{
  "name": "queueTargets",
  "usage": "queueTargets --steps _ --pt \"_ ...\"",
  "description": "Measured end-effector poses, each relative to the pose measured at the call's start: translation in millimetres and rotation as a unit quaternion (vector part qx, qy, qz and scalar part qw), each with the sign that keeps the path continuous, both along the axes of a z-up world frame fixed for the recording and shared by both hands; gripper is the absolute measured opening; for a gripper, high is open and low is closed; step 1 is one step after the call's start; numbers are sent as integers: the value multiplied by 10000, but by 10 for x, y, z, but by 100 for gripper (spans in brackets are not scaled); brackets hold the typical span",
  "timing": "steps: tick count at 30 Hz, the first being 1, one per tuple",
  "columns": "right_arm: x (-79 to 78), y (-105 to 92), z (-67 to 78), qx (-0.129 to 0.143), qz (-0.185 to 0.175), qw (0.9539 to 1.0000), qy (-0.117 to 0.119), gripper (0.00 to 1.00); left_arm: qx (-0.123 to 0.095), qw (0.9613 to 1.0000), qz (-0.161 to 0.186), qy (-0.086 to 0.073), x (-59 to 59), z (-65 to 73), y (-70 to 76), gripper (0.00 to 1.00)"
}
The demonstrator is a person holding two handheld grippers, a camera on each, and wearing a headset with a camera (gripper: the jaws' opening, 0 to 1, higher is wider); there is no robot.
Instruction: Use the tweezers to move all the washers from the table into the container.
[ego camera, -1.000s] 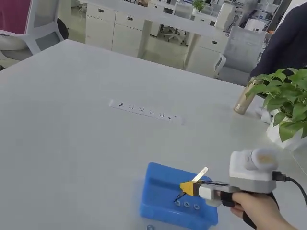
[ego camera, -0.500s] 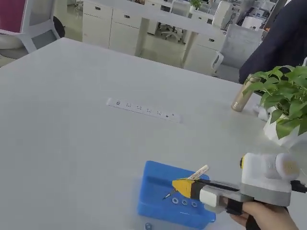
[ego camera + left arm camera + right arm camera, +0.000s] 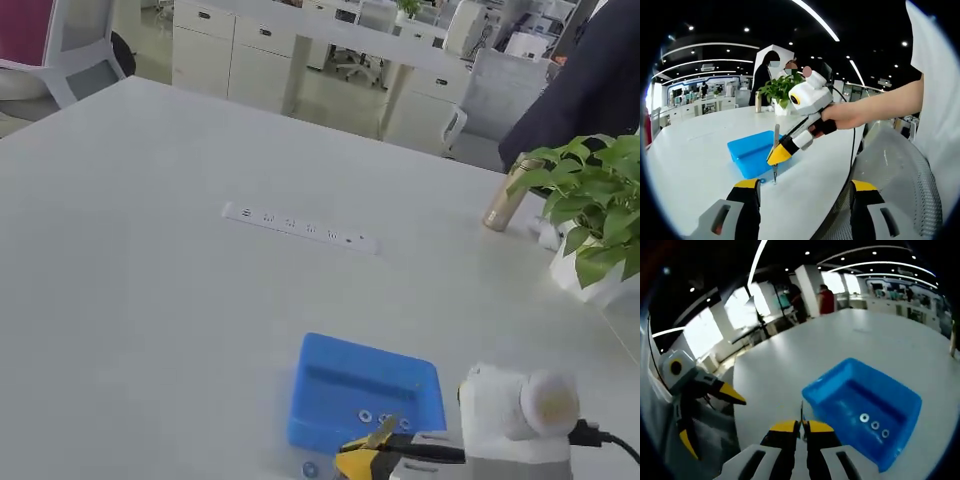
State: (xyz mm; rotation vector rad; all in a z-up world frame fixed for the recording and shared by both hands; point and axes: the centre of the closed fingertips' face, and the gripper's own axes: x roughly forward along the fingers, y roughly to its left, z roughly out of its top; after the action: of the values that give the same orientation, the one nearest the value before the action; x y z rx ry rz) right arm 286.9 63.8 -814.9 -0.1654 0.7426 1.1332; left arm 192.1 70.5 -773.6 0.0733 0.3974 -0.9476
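Near the front edge of the tabletop (image 3: 150, 300), right of its middle: the container (image 3: 365, 395). In it, toward the front wall, three washers (image 3: 874, 425) in a row. Just off the container's front left corner, on the tabletop, one lone washer (image 3: 310, 468). In front of the container, the right gripper (image 3: 352, 466), with the tweezers (image 3: 775, 147) between its jaws, tips down beside the lone washer. Left of it and well apart, the left gripper (image 3: 805, 192). Behind the container, mid tabletop, a power strip (image 3: 300, 229). Toward the far right corner, a bottle (image 3: 502, 205), with a potted plant (image 3: 590, 210) to its right.

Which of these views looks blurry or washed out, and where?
Head view: even light, the container looks soft at its left edge. Right gripper view: windows blown out white, washers sharp. Left gripper view: fisheye bends the table edge, tweezers crisp.
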Motion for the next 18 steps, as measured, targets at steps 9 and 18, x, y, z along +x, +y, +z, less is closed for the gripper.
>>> queueTargets --steps 9,18 --pt "26 25 -57 -56 50 10000 -48 4 8 10000 -16 21 -9 -5 -3 73" --pt "-46 65 -31 -121 209 9996 -118 4 28 10000 -46 36 -19 -14 -7 73"
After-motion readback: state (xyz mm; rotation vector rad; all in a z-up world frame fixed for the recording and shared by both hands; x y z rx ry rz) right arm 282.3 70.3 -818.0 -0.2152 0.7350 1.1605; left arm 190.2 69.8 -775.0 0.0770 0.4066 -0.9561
